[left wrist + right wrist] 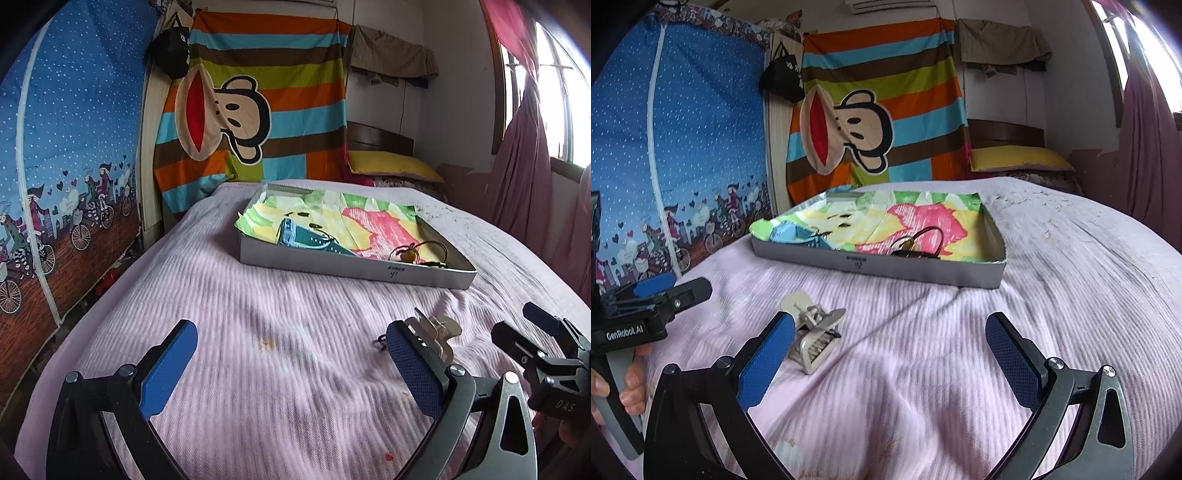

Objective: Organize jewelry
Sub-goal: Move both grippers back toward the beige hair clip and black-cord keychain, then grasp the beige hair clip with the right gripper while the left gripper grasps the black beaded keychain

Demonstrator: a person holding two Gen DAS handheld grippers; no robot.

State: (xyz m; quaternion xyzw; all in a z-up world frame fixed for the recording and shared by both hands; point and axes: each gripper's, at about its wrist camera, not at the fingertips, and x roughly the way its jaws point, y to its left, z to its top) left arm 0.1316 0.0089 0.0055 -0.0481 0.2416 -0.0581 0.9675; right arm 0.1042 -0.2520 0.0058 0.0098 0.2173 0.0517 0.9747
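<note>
Your left gripper (291,363) and right gripper (890,356) both spread wide, empty; hair clip (816,332) on pink blanket (923,369), lower left of right view, beside left pad; tray (879,264) mid-frame

The left fingers (413,369) partly hide the hair clip (437,328).

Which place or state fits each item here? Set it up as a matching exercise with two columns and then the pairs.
Things:
1. hair claw clip
2. teal watch
3. hair ties
4. left gripper

Places or states:
A. left half of the tray
B. open, holding nothing
C. on the pink bedspread, outside the tray
D. right part of the tray

Pairs: 1-C, 2-A, 3-D, 4-B
</note>
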